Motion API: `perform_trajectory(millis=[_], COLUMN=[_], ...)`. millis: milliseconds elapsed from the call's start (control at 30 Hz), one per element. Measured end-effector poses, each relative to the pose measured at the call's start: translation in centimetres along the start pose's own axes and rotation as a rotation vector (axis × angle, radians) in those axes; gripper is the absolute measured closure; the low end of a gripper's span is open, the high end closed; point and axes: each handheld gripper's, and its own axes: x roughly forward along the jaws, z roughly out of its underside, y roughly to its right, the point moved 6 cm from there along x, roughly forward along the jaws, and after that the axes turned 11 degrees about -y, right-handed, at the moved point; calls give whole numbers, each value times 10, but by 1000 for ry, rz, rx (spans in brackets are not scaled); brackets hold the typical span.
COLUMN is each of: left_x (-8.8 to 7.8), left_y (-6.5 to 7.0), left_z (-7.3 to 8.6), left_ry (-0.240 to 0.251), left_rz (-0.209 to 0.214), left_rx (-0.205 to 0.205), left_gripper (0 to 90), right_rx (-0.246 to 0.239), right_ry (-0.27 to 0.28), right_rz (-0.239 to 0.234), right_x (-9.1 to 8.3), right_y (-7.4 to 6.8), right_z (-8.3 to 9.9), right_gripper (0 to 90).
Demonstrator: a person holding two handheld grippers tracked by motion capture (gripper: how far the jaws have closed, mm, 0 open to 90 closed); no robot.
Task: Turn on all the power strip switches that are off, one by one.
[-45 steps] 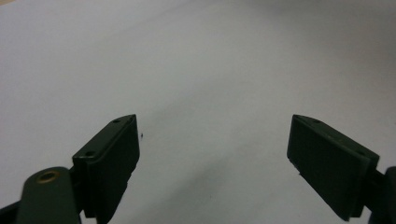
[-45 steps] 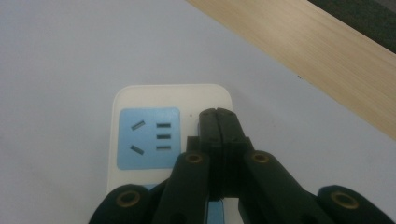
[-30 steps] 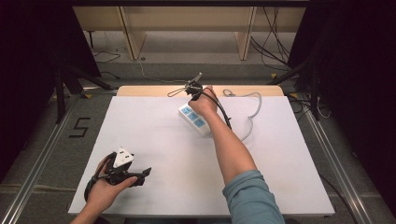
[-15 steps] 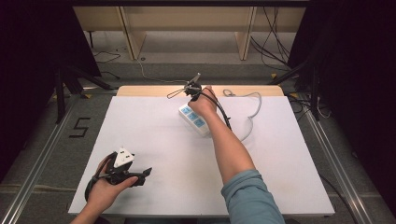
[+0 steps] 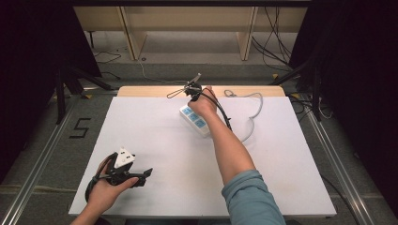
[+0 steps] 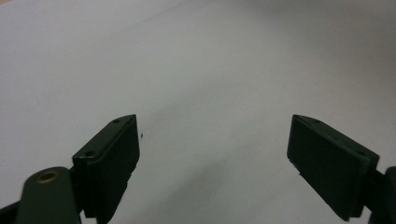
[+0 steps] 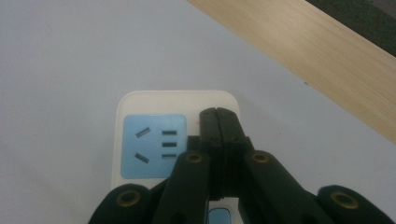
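right gripper (image 7: 217, 122) jaws pressed together with nothing between them, tips over the end of the white power strip (image 7: 140, 103), just beside its blue socket (image 7: 153, 145) (contact with the strip's face unclear). strip lies near the far edge of the white table (image 5: 155, 140), its grey cord (image 5: 252, 117) looping off to the right, wooden edge (image 7: 299, 42) beyond. left gripper (image 6: 214, 154) at the near left corner, jaws spread wide over bare surface, holding nothing; left hand (image 5: 105, 192) wraps its handle.
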Motion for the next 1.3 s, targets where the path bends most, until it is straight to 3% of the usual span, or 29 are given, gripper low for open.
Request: perform_trajectory(millis=[400,533,600,833,1033,1300], left_x=[0,0,0,0,1,2], left_y=[0,0,0,1,2,1], left_z=[0,0,0,0,0,0], left_ry=[1,-1,1,0,-2,-10], left_rz=[0,0,-1,-1,-2,-6], left_rx=[1,-6,-2,-1,-3,2], left_gripper=[166,167,167,167,167,167], right_rx=[5,-2,6,6,-1,-13], right_ry=[-6,13,26,66,86,118], right_rz=[-5,16,-9,-2,-25,-56], right_x=[1,1,0,-16,-30,-47], right_y=[0,-2,-3,2,0,5], right_z=[1,1,1,3,15,49], right_gripper=[900,900,900,900,900,865])
